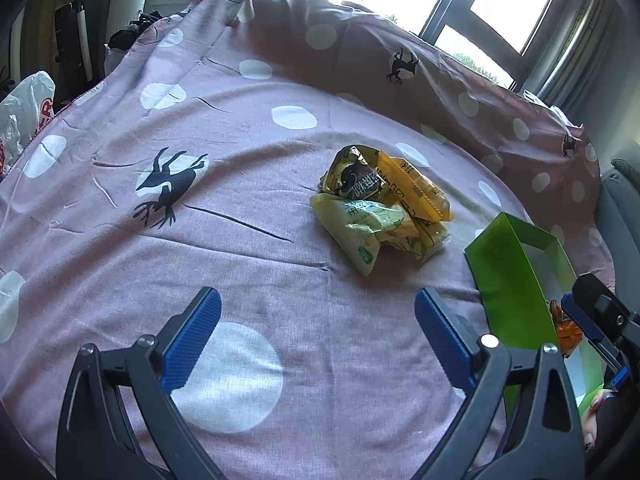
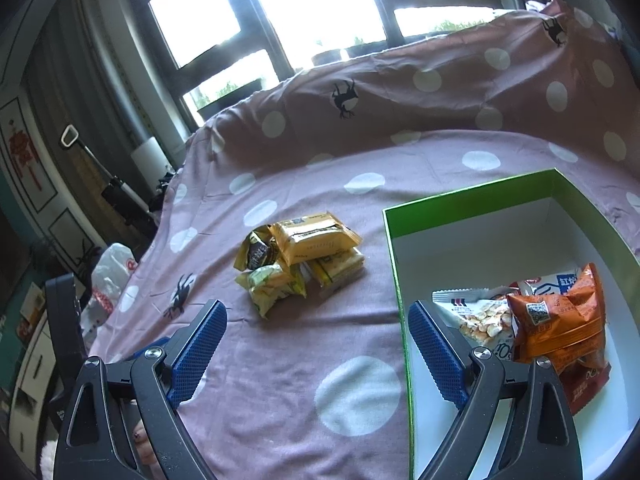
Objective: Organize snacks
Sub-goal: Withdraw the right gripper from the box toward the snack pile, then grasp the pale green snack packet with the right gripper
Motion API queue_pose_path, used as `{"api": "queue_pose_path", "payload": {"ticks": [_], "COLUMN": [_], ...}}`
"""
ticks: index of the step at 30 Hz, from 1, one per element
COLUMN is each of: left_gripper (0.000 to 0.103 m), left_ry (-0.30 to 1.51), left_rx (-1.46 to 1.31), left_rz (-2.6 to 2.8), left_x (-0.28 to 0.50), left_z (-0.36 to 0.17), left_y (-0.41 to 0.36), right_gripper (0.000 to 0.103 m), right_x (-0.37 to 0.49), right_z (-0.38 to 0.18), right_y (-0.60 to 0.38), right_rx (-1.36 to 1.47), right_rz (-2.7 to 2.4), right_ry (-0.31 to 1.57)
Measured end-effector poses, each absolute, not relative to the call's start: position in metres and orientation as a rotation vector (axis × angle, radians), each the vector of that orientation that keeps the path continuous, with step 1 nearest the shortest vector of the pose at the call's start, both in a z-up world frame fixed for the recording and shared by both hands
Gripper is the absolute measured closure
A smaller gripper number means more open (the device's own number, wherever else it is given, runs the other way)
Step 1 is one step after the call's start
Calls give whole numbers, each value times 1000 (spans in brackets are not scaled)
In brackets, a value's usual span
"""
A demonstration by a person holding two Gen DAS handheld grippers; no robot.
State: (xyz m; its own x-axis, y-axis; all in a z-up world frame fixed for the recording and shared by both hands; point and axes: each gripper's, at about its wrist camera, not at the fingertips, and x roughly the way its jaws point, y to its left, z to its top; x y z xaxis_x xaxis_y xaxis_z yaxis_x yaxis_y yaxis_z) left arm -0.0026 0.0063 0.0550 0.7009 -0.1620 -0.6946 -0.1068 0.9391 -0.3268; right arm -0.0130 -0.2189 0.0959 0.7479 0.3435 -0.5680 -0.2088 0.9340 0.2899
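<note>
A small heap of yellow and green snack packets [image 1: 384, 204] [image 2: 300, 258] lies on the pink spotted bedsheet. To its right stands a green box [image 1: 508, 280] [image 2: 472, 196] with a white inside. In the box lie an orange packet [image 2: 560, 320] and a white packet of nuts [image 2: 476, 316]. My left gripper [image 1: 318, 316] is open over bare sheet, short of the heap. My right gripper [image 2: 318, 320] is open too, straddling the box's left wall, with nothing between its fingers. In the left wrist view the right gripper's blue fingertip [image 1: 576, 314] shows over the box.
The sheet [image 1: 240, 240] rises into a covered ridge at the back, under bright windows. A white plastic bag [image 1: 24, 120] [image 2: 108, 276] lies off the bed's left edge. A person's fingers [image 1: 592, 432] show at the right gripper's handle.
</note>
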Motion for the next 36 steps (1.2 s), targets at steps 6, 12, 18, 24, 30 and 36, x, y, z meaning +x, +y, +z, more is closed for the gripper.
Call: {"api": "queue_pose_path", "payload": {"ticks": [6,12,18,24,30,36], "left_gripper": [6,6,6,6,6,6], "left_ry": [804,805,813,820,813,829], "left_rx": [-353,-352,-358,-352,-354,-352], "left_rz": [-34,-37,-40,-44,-39,-37], "left_x": [-2,-3,-3,-2,-2,0], "left_z": [53,53,52,51,54,55], "left_y": [5,4,3,3,6,12], "right_gripper": [10,10,10,10,10,10], "right_x": [-14,-14,-11,-9,-9,0], "right_z": [97,97,94,92,93,96], "right_y": [-217,-213,-215,-217,-216,-217], "right_rx": [200,179,205,208,206,257], "right_rz": [312,306,310,295,298,287], "right_ry": [663,657,676,682,685,714]}}
